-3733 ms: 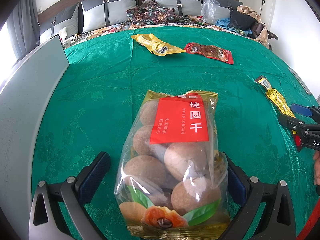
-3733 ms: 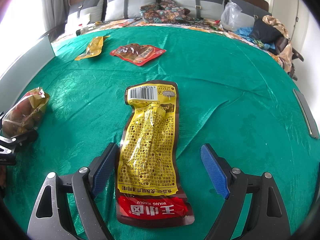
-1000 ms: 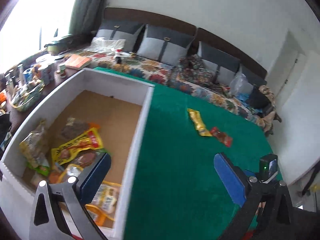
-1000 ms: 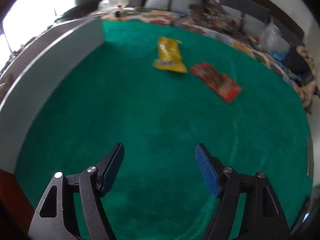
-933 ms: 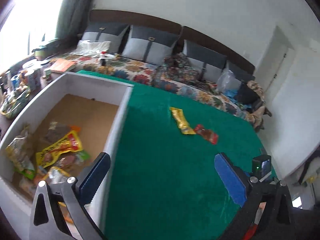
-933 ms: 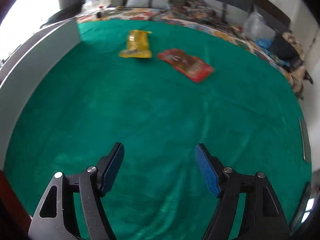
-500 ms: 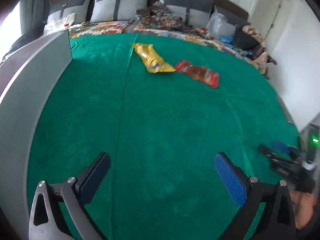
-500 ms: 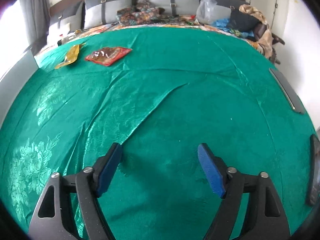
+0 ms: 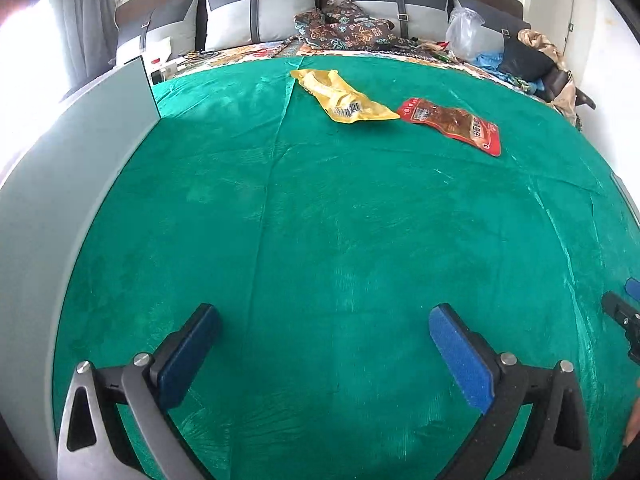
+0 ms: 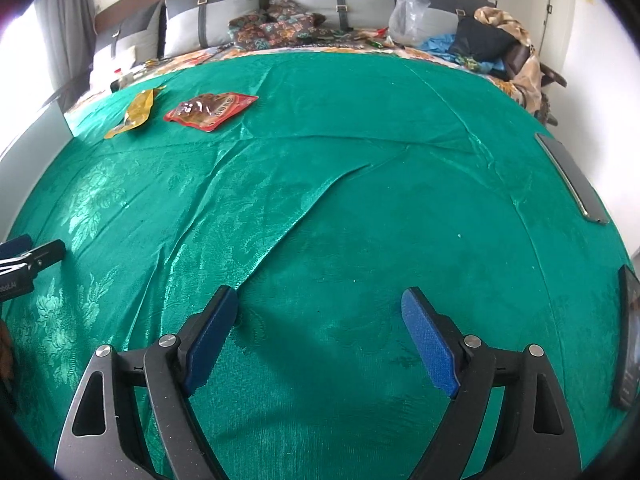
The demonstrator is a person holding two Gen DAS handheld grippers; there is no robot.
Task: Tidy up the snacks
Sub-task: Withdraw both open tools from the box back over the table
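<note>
A yellow snack packet [image 9: 344,98] and a red snack packet [image 9: 452,125] lie side by side on the green cloth [image 9: 340,240] at the far side. In the right wrist view the yellow packet [image 10: 136,114] and the red packet [image 10: 210,110] lie far left. My left gripper [image 9: 320,344] is open and empty, low over the cloth, far short of the packets. My right gripper [image 10: 318,332] is open and empty over bare cloth. The grey-white box wall [image 9: 60,184] stands at the left.
Grey cushions [image 9: 256,12] and patterned fabric [image 9: 344,26] line the back. A plastic bag [image 9: 466,38] and clothes [image 9: 532,60] sit at the back right. A dark flat bar [image 10: 572,178] and a dark device [image 10: 628,340] lie at the cloth's right edge.
Both grippers dropped their snacks into the box and swung back over the green cloth. In the last half second both views settled lower, facing the two remaining packets.
</note>
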